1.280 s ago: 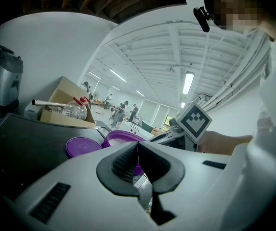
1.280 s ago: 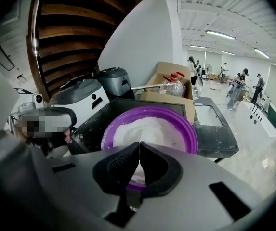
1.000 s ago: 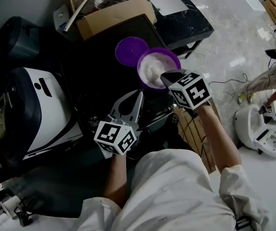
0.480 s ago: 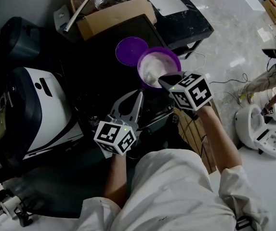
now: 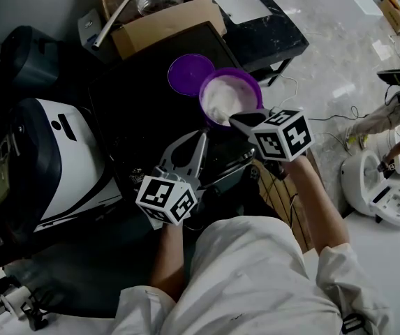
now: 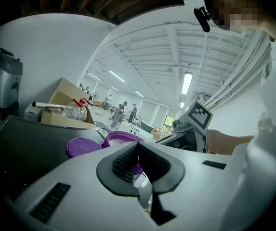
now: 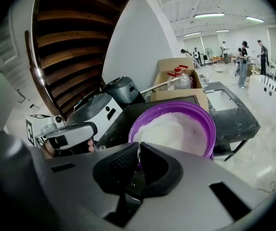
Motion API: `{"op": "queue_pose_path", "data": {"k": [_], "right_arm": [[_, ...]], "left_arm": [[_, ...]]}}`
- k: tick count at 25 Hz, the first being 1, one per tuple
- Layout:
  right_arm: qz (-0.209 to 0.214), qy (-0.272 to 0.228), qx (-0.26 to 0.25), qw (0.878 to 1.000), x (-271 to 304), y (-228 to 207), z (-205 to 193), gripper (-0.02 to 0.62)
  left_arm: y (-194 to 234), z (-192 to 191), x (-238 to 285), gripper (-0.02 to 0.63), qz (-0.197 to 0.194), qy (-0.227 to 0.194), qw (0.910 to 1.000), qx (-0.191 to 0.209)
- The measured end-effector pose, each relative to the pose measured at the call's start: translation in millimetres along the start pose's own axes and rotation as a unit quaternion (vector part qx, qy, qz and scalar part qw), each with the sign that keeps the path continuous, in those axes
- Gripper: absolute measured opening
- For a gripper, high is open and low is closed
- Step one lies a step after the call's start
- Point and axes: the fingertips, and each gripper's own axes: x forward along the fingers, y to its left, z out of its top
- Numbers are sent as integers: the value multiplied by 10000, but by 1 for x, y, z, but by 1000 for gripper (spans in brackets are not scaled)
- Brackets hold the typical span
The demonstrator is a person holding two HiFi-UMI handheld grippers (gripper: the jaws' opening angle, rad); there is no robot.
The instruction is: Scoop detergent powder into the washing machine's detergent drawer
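Firstly, the head view. The purple tub [image 5: 257, 89] of detergent powder [image 5: 224, 100] stands open on the dark table [image 5: 144, 96], and its lid [image 5: 189, 70] lies just beside it at 10 o'clock. The right gripper [image 5: 240, 120] reaches the tub's rim at 5 o'clock, and the left gripper [image 5: 201, 139] waits near at 7 o'clock. A cardboard box [image 5: 165, 21] sits at 12 o'clock. I cannot tell which part is the detergent drawer.

Next, the left gripper view. The jaws are pressed together with nothing between them.

Then the right gripper view. Its jaws are also together, over the tub's near rim. A thin pale sliver shows between the pads [image 7: 123, 165]. It may be a scoop handle, but I cannot be sure.

I judge the powder to be loose and light, easy to spill with any tilt or jolt. A scoop should therefore travel level and be held at the end of its handle. The tub looks like thin plastic that may slide when pushed.

No brand or readable writing appears; the cubes carry only square markers.
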Motion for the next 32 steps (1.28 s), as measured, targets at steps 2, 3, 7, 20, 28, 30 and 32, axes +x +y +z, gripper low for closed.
{"op": "queue_pose_path", "data": {"k": [2,3,7,20,28,30,32], "right_arm": [[54,-99,294,9995,-1,-2,-1,15],[78,-158,451,9988,-2,-3,-1,14],[195,-410,1024,9937,-6,-6,-3,12],[185,-1239,2154,9685,-21,-12,0,11],[547,-1921,3392,9193,-25,-16,0,11],[592,-2077,3646,9058,-26,-18,-2,11],[687,-2234,3835,8935,-27,-19,-2,12]], "left_arm": [[1,1,-1,20,-8,-7,10000,-3],[1,1,-2,20,-14,-11,10000,-8],[0,1,-5,20,-57,-25,10000,-1],[-6,1,-21,20,-249,-13,9997,75],[-6,1,-39,20,-337,-48,9994,103],[-5,0,-43,20,-360,-46,9993,106],[-5,0,-46,20,-386,-47,9992,106]]}}
